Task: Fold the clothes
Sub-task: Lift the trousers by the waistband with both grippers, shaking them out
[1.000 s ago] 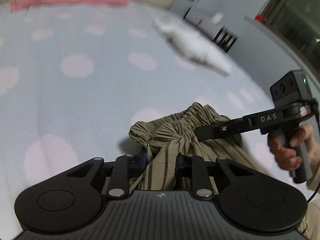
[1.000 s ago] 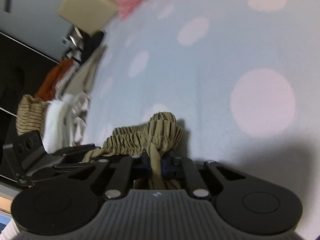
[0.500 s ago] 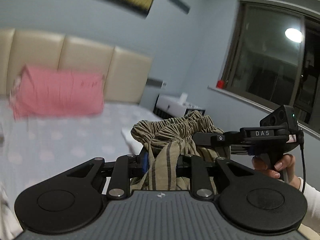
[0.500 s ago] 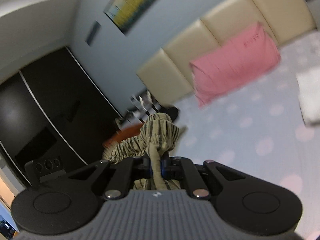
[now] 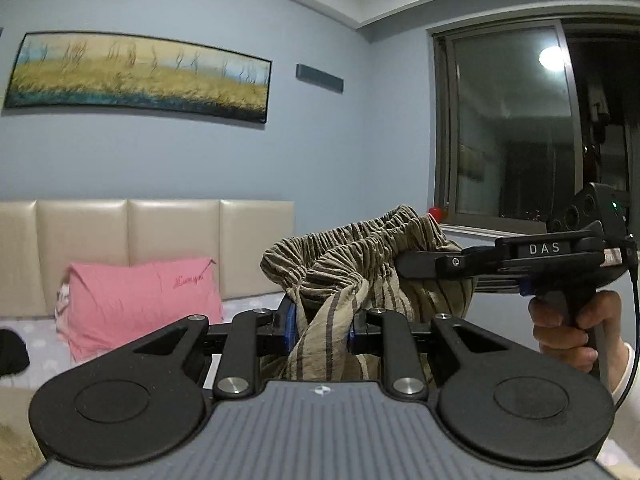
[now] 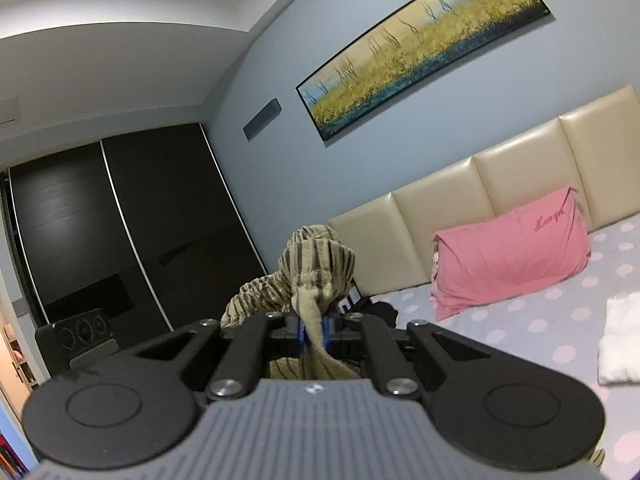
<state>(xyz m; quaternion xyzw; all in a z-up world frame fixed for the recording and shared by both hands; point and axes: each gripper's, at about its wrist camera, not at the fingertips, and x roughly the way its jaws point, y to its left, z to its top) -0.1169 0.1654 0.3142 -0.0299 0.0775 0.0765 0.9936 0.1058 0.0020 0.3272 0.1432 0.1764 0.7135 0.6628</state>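
Observation:
An olive-brown striped garment with a gathered elastic waistband (image 5: 352, 248) hangs in the air, held by both grippers. My left gripper (image 5: 322, 330) is shut on a fold of its cloth just below the waistband. The right gripper (image 5: 416, 262) comes in from the right of the left wrist view, held by a hand (image 5: 576, 332), and bites the waistband's other end. From its own camera, the right gripper (image 6: 314, 328) is shut on a thin bunch of the striped garment (image 6: 316, 268), which rises above the fingers. The cloth below the grippers is hidden.
A bed with a lilac polka-dot sheet (image 6: 560, 320) lies ahead, with a pink pillow (image 6: 512, 256) against a beige padded headboard (image 5: 172, 240). A folded white cloth (image 6: 620, 344) lies on the sheet at right. Dark wardrobe doors (image 6: 120, 232) stand left; a window (image 5: 508, 136) is right.
Both grippers have lifted the garment off the bed and tilted up, so the views swing from the sheet to the headboard and wall. The grips have stayed the same.

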